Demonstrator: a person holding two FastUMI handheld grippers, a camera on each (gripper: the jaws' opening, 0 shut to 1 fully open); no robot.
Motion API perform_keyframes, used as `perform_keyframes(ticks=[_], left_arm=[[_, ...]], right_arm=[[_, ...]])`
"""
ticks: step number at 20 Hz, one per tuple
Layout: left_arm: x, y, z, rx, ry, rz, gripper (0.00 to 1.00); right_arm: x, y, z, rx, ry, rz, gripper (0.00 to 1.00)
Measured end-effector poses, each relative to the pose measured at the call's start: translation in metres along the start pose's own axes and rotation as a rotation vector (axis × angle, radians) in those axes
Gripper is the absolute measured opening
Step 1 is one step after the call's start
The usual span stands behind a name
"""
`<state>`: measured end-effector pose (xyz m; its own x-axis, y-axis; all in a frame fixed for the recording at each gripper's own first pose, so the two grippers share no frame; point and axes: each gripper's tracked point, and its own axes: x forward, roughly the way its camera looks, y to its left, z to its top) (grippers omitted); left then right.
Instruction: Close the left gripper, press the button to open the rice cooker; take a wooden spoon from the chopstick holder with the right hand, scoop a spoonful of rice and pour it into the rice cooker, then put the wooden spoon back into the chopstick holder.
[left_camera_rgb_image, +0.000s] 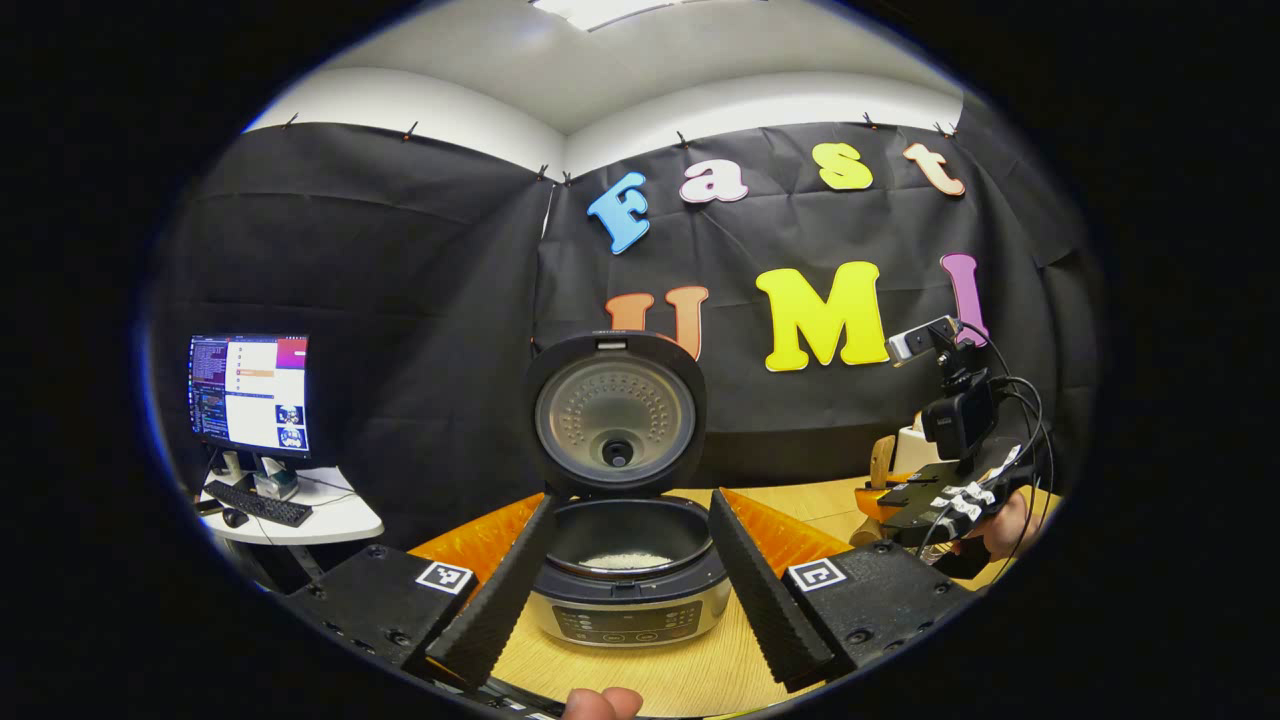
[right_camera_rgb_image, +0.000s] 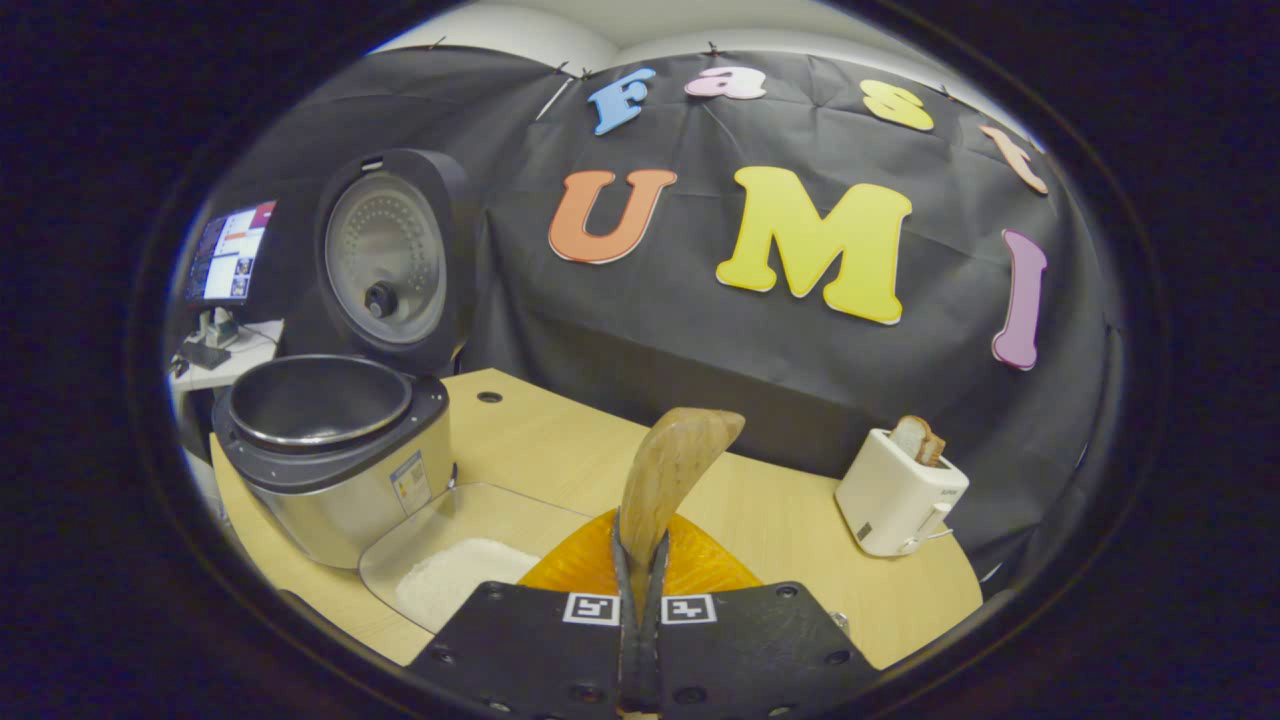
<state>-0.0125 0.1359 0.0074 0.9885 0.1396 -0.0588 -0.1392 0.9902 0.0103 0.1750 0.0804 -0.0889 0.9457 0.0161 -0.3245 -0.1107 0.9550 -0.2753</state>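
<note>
The rice cooker (left_camera_rgb_image: 630, 600) stands open on the wooden table, its lid (left_camera_rgb_image: 615, 415) upright, with a little white rice (left_camera_rgb_image: 620, 560) in the pot. My left gripper (left_camera_rgb_image: 630, 497) is open, its fingers spread wide on either side of the cooker's front. My right gripper (right_camera_rgb_image: 642, 540) is shut on the handle of the wooden spoon (right_camera_rgb_image: 668, 470), whose bowl points up and tilts right. Whether the spoon holds rice I cannot tell. Below and to its left lies a shallow tray of rice (right_camera_rgb_image: 455, 575), next to the cooker (right_camera_rgb_image: 335, 460). The right gripper (left_camera_rgb_image: 945, 495) is also in the left gripper view, at the far right.
A white toaster (right_camera_rgb_image: 895, 490) with bread slices stands at the table's right rear. A side desk with a monitor (left_camera_rgb_image: 250, 392) and keyboard sits off to the left. A thumb (left_camera_rgb_image: 600, 703) shows at the bottom edge. An orange shape (right_camera_rgb_image: 700, 565) lies just past the right fingers.
</note>
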Motion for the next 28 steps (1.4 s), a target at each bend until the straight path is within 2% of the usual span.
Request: perform_keyframes(ticks=[5, 10, 19, 25, 28], left_arm=[[0.002, 0.012, 0.002, -0.012, -0.007, 0.027, 0.98], [0.003, 0.02, -0.005, -0.02, 0.017, 0.042, 0.98], [0.0, 0.02, -0.001, -0.047, 0.008, 0.026, 0.98], [0.0, 0.026, -0.003, -0.045, 0.017, 0.032, 0.98], [0.0, 0.026, 0.0, -0.064, 0.004, 0.033, 0.98]], right_arm=[[0.004, 0.019, -0.007, 0.003, 0.017, 0.012, 0.01], [0.008, 0.047, -0.011, 0.067, 0.03, 0.069, 0.0], [0.02, 0.087, -0.004, 0.209, 0.07, 0.166, 0.01], [0.023, 0.098, 0.004, 0.353, 0.095, 0.23, 0.0], [0.027, 0.09, 0.009, 0.506, 0.102, 0.275, 0.0]])
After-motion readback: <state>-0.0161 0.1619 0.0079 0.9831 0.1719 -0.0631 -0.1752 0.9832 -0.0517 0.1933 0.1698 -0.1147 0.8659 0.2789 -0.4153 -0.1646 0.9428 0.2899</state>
